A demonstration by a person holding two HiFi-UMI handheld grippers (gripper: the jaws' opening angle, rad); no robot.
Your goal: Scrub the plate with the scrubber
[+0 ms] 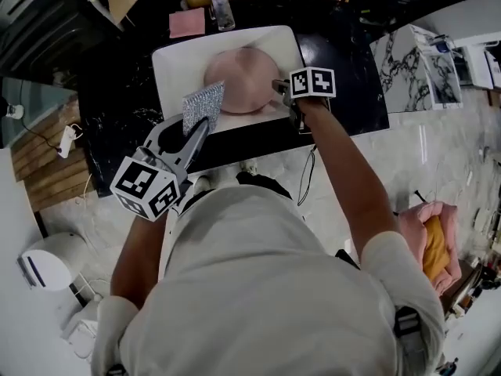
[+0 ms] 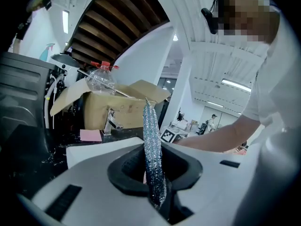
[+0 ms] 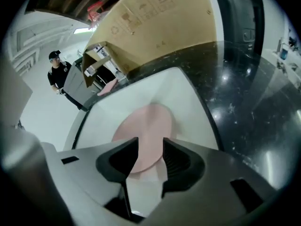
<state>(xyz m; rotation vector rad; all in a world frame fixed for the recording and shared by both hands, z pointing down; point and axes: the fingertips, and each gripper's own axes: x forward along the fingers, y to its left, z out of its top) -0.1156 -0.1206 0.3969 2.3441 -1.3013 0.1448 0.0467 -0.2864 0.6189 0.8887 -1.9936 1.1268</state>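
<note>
A round pink plate (image 1: pixel 244 79) lies in the white sink basin (image 1: pixel 176 61). My right gripper (image 1: pixel 282 89) reaches in from the right, and its jaws close on the plate's right rim; the plate (image 3: pixel 143 131) runs down between the jaws of my right gripper (image 3: pixel 150 157). A silver glittery scrubber (image 1: pixel 203 106) is clamped in my left gripper (image 1: pixel 203 128), held above the basin's front left, just left of the plate and apart from it. In the left gripper view the scrubber (image 2: pixel 153 149) stands edge-on, upright between the shut jaws of that gripper (image 2: pixel 155 187).
A black stone counter (image 1: pixel 352 69) surrounds the basin. A faucet (image 1: pixel 221 10) and a pink pad (image 1: pixel 187 23) sit behind it. A cardboard box (image 2: pixel 117 107) with a plastic bottle (image 2: pixel 101 79) stands at the back. A person (image 3: pixel 59 74) stands far off.
</note>
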